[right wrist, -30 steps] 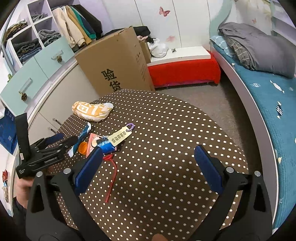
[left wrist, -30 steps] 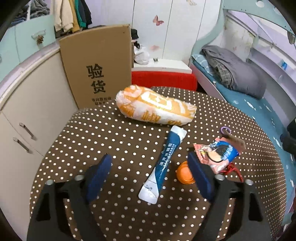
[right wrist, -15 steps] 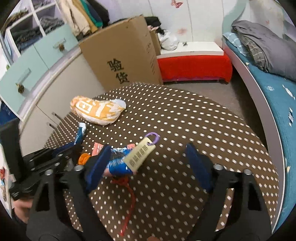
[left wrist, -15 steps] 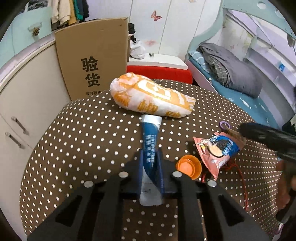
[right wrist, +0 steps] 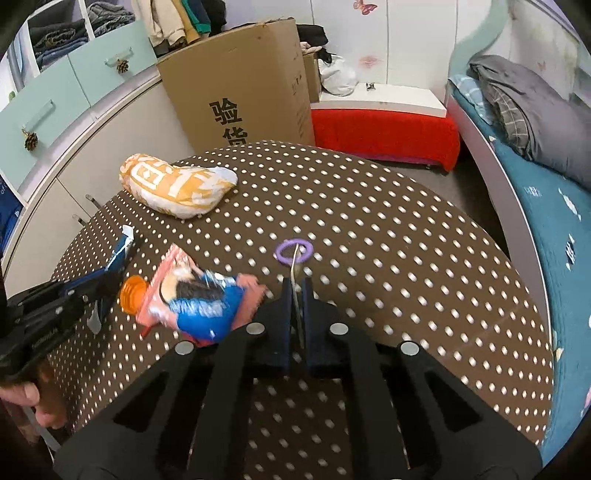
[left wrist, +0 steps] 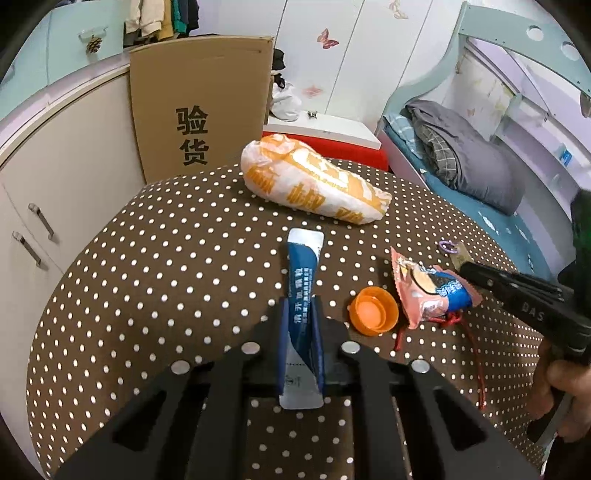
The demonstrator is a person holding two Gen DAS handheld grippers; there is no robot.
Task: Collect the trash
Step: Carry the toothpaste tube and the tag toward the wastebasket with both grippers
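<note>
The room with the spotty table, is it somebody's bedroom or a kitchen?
Most likely a bedroom. There is a bed with a crumpled grey blanket, clothes hanging above the cupboards, and butterfly stickers on the wall. Nothing kitchen-like shows.

The left tongs point steeply down, their jaws pinched together on a blue sachet. The right tongs tilt down likewise, jaws clamped on a thin tag held edge-on. A bare hand grips the right tongs' handle.
</note>
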